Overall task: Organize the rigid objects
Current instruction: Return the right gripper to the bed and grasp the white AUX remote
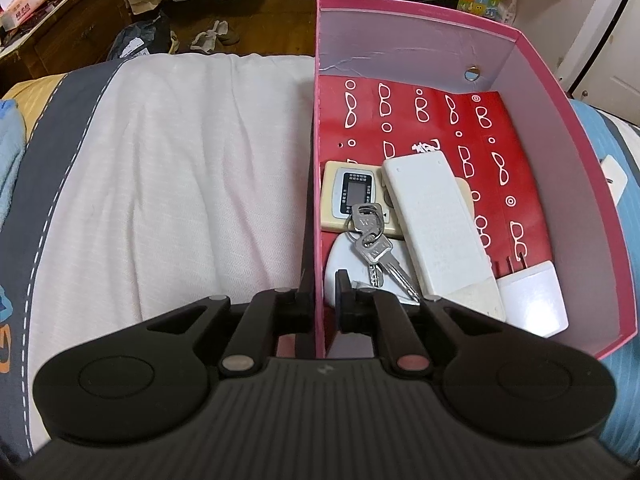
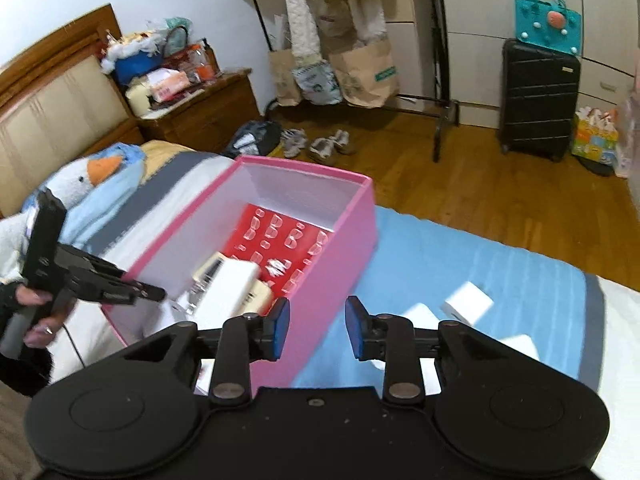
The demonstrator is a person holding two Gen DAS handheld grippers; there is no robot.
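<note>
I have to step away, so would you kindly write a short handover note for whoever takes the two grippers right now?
Left gripper: shut on the near wall of the pink box, steadying it on the bed.
Right gripper: open and empty, hanging over the box's outer side and the blue bedding.
Done: in the box lie a beige device with a screen, a long white remote, a bunch of keys on a white fob, and a white plug adapter.
Left: a few small white items on the blue cover beside the box, blurred; likely next to go in.
</note>
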